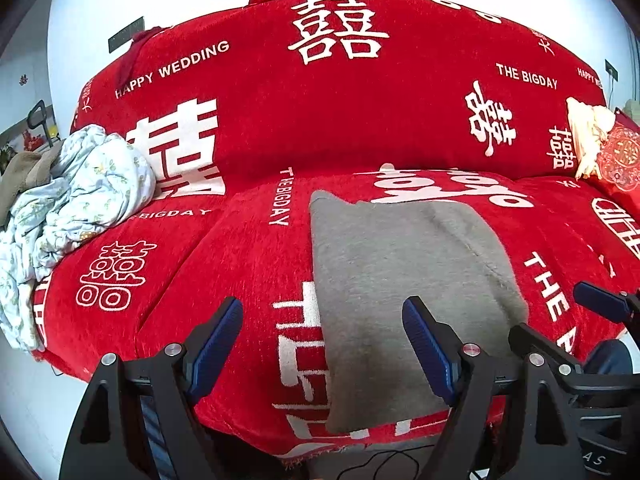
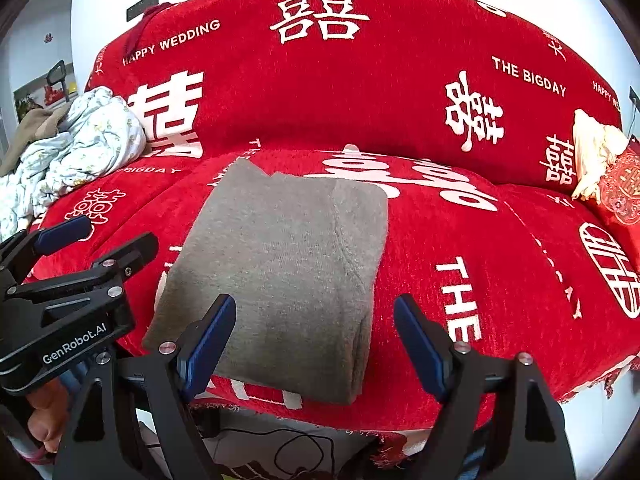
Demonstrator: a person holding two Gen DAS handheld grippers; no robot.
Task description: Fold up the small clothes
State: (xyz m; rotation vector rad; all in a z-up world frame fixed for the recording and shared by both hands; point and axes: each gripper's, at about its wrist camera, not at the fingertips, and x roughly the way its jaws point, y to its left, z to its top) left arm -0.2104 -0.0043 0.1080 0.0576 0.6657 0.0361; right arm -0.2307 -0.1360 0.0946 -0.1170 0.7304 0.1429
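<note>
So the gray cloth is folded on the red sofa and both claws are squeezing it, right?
Not quite. The gray cloth is folded on the red sofa, but neither claw is squeezing it. The right wrist view shows the right claw open above it, and the left claw is open too.

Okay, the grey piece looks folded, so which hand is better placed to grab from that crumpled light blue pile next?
Probably the left. The light blue pile sits at the sofa's left end, on the left gripper's side; the right gripper hangs further right, over the folded grey garment. Both are open and empty.
</note>
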